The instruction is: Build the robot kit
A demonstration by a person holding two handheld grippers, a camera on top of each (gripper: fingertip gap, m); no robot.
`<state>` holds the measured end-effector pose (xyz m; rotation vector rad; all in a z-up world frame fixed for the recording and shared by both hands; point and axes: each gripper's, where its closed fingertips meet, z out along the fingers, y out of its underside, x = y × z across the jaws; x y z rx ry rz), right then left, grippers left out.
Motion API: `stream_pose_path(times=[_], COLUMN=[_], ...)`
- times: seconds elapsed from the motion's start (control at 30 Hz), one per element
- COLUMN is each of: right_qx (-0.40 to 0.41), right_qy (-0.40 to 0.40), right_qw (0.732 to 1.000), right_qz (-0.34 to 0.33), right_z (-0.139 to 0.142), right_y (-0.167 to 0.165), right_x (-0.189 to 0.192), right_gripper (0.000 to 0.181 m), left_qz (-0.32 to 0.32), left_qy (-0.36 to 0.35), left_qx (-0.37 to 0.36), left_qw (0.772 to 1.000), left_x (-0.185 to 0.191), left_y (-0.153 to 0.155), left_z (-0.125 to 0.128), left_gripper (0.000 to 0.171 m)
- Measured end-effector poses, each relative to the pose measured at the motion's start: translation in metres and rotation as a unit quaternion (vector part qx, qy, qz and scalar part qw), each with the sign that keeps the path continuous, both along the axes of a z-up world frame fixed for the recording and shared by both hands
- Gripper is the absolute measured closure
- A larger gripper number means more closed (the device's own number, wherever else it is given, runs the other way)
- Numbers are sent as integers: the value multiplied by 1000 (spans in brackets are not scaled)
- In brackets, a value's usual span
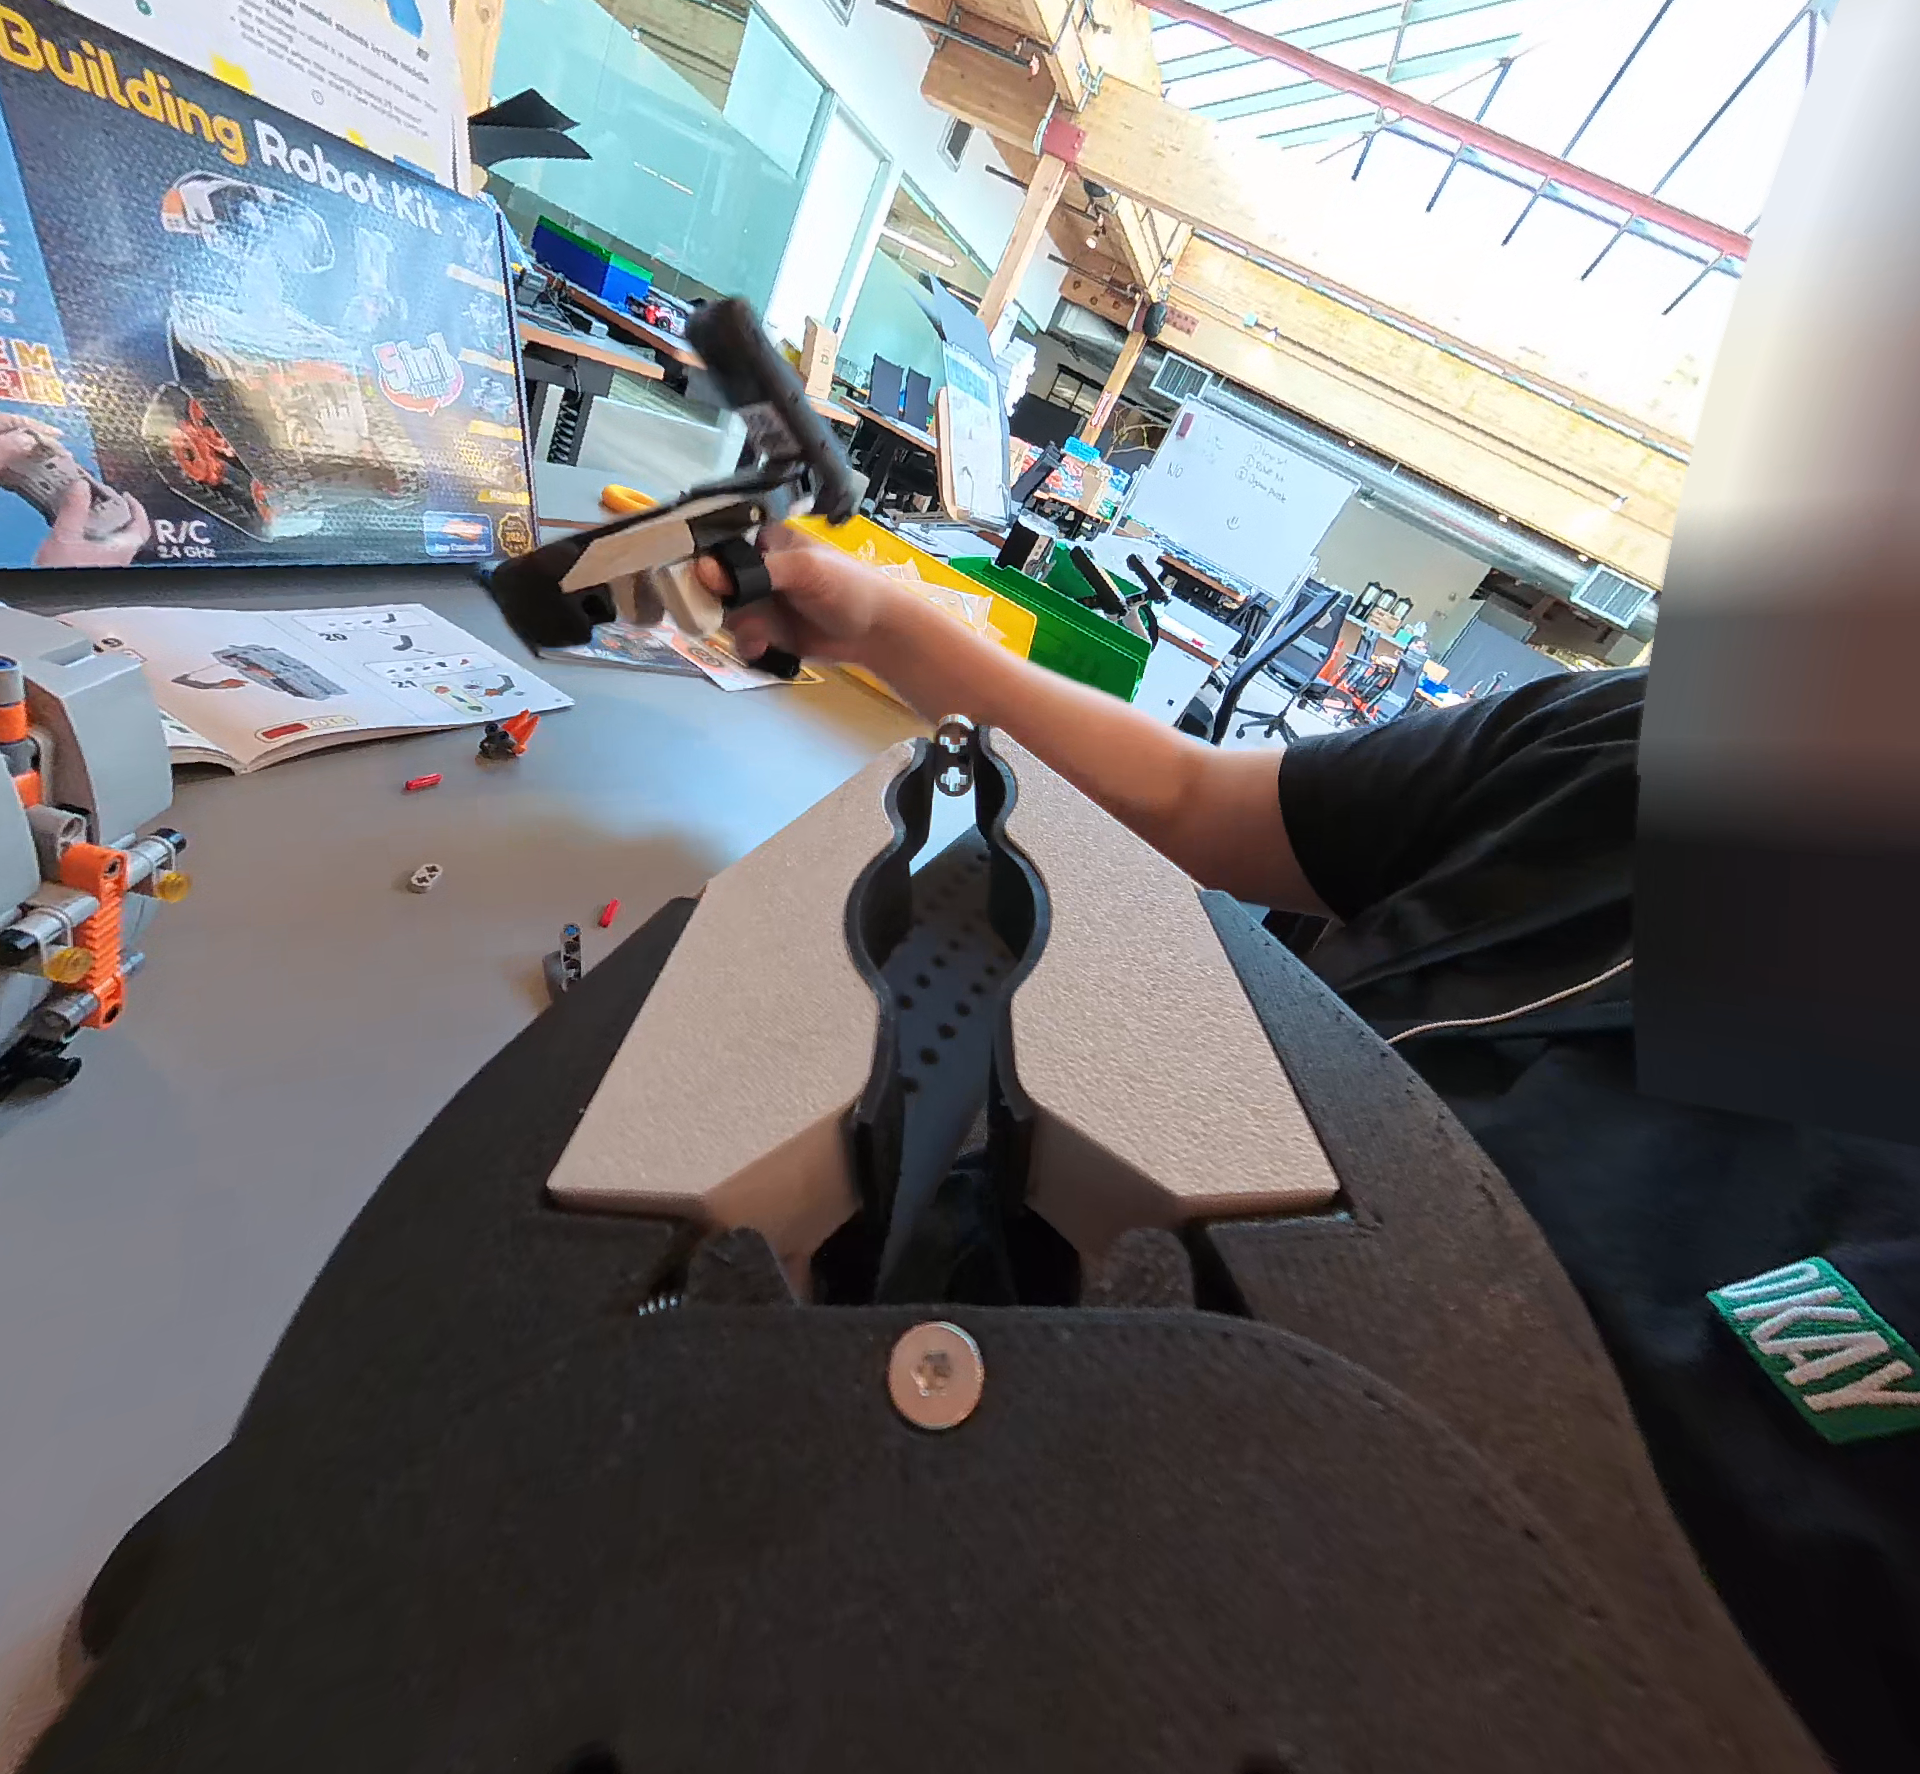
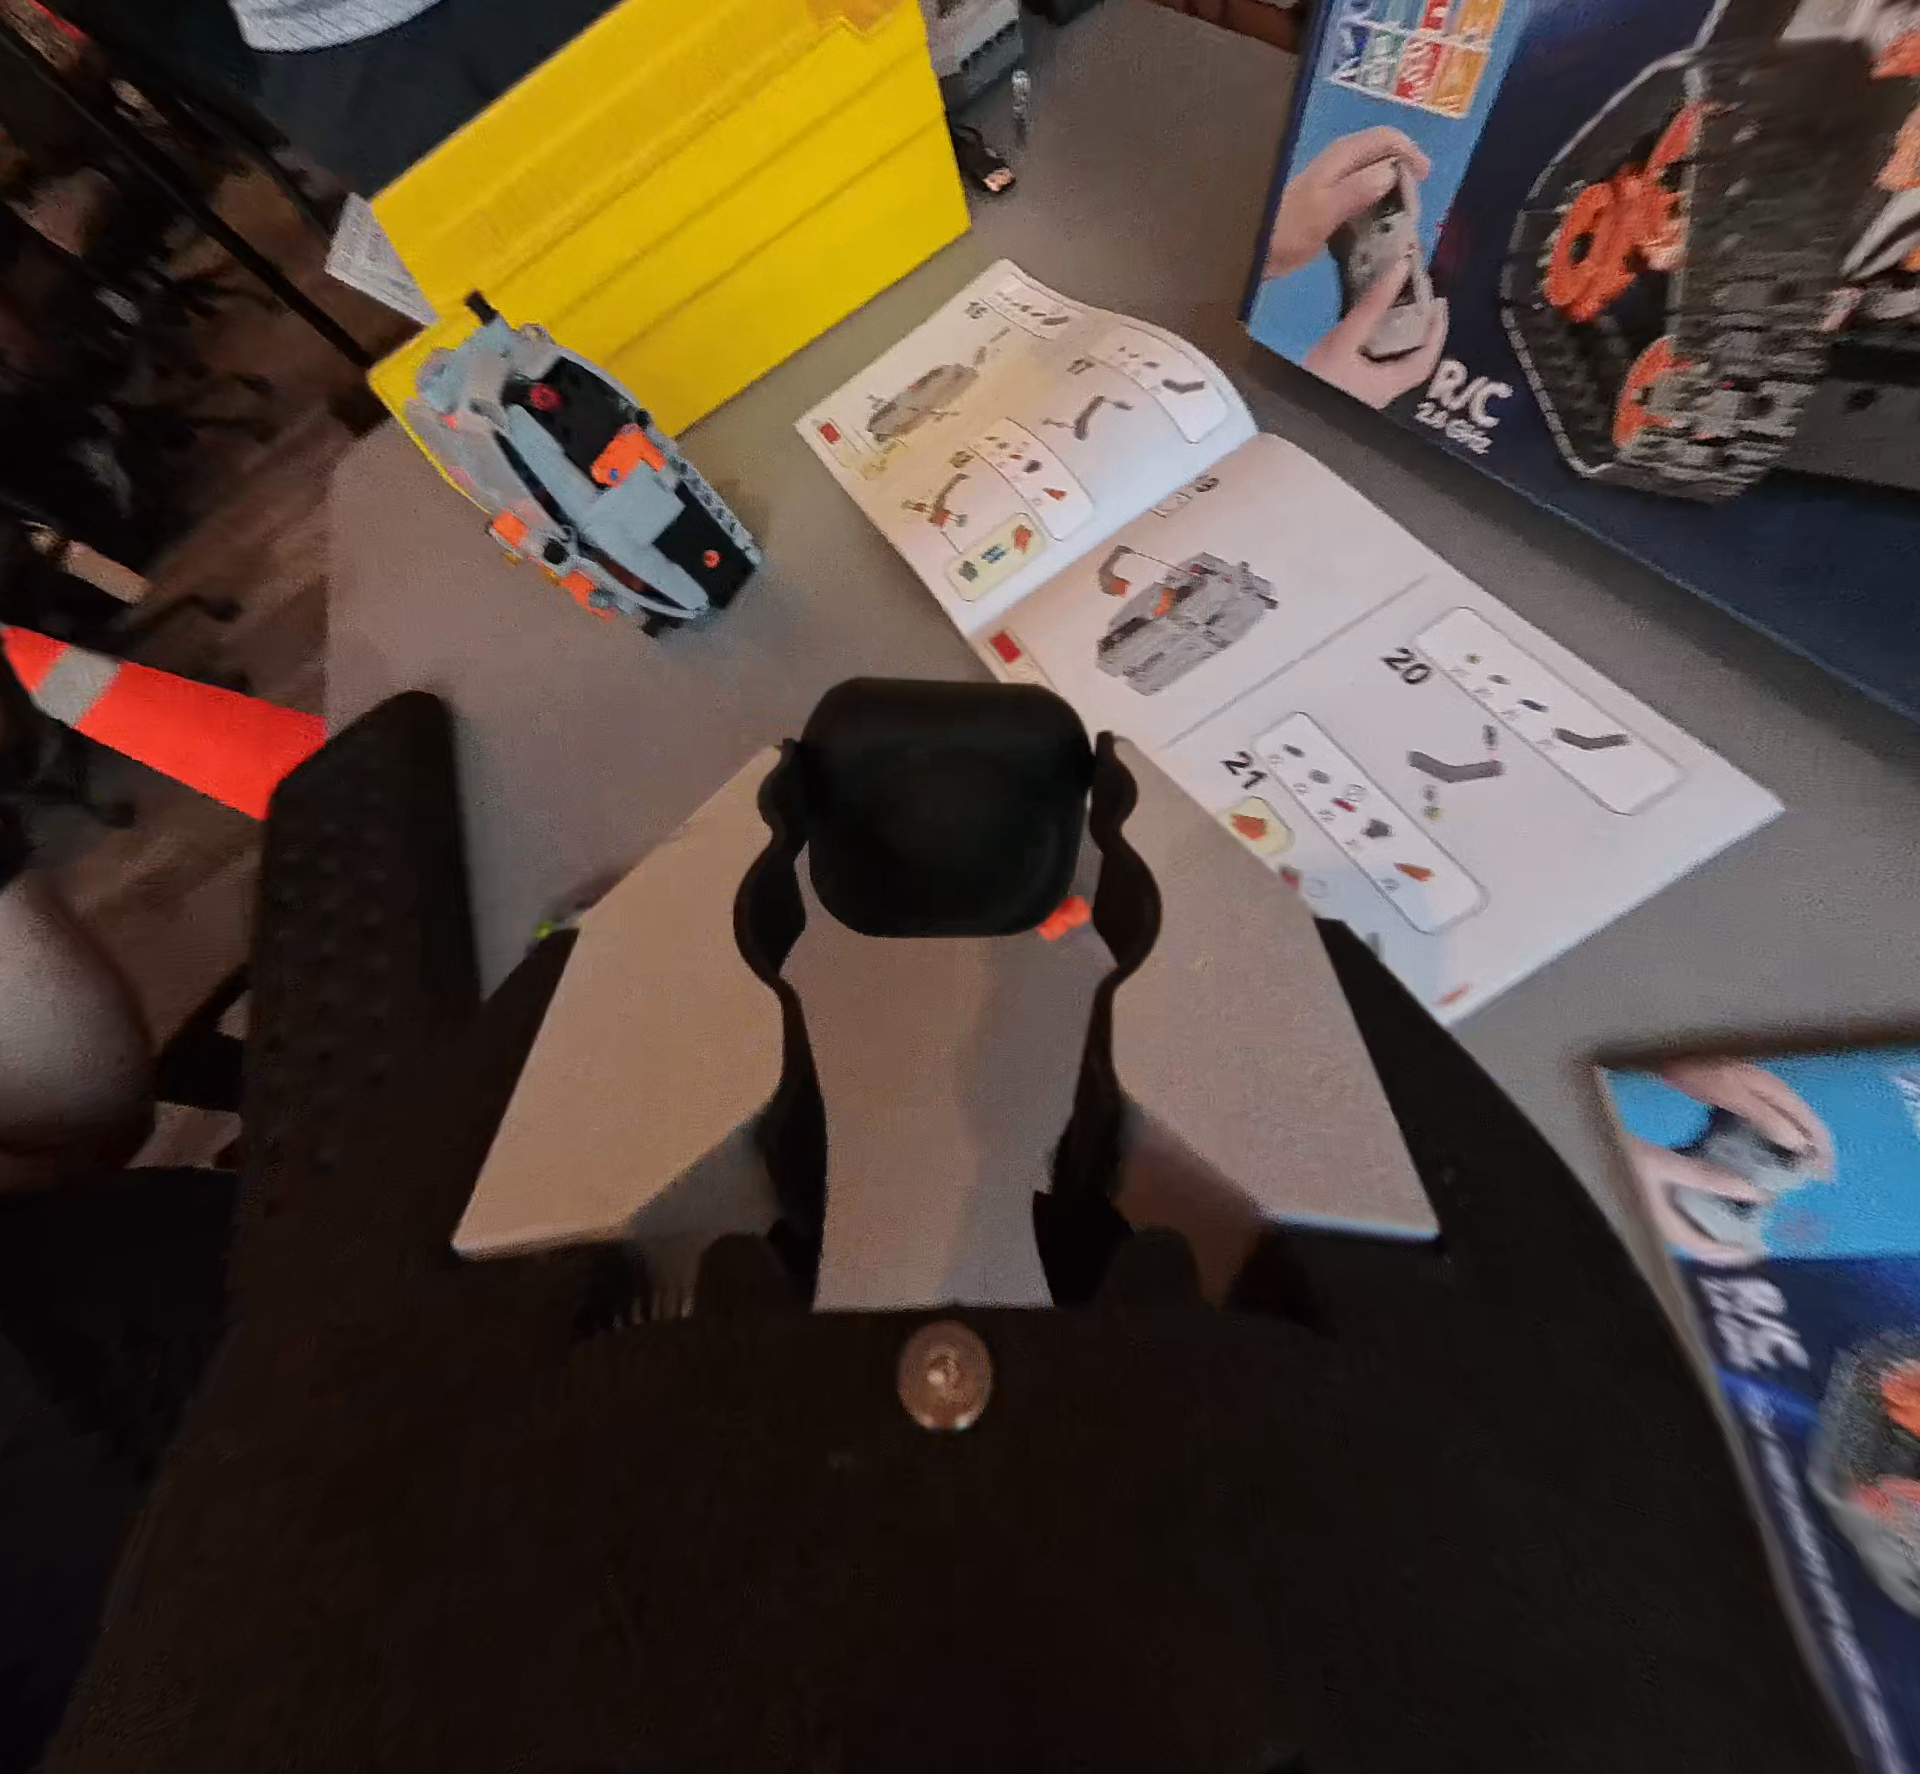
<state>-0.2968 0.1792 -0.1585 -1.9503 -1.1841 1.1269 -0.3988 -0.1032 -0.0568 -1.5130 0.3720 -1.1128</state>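
The left tongs (image 1: 954, 758) pinch a small grey cross-holed piece (image 1: 954, 777) at their tips above the surface (image 1: 343, 1049). The right tongs (image 2: 940, 815) clamp a black rounded block (image 2: 945, 805), open instruction booklet (image 2: 1247, 623) beyond.

Grey table (image 2: 1143, 197): booklet (image 2: 1226, 602), yellow bin (image 2: 707, 166).

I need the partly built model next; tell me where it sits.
In the right wrist view the partly built model stands on the grey table, upper left, against the yellow bin, left of the open instruction booklet.
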Motion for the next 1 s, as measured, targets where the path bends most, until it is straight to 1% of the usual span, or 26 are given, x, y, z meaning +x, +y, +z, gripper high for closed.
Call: stream_pose_path(times=[0.1,0.2,0.3,0.37,0.4,0.5,0.6,0.77,0.87,1.0], right_qx=[57,114,160,160,156,126,103,67,58,54], right_qy=[-69,-122,-196,-239,-252,-274,-307,-373,-396,-423], right_qw=[995,980,943,923,917,906,892,864,853,839], right_qz=[-37,-112,-218,-255,-266,-295,-316,-332,-334,-337], right_z=[15,55,90,97,96,85,60,15,-7,-32], right_y=[31,87,156,193,206,252,296,347,376,404], right_x=[47,120,208,252,265,298,323,353,366,379], right_gripper=[126,126,127,127,127,126,126,126,126,126], left_qz=[-4,2,6,5,3,2,-8,-14,-14,-3], left_qy=[5,15,22,21,21,22,20,27,25,29], left_qx=[-4,-6,-7,-4,-2,2,-2,-13,-20,-31], left_qw=[1000,1000,1000,1000,1000,1000,1000,999,999,999], left_x=[2,1,-1,-1,0,3,7,15,17,18], left_y=[0,0,4,8,11,21,31,50,61,75], left_z=[-2,-2,1,7,10,20,30,43,50,55], left_gripper=[166,166,166,166,166,166,166,166,166,166])
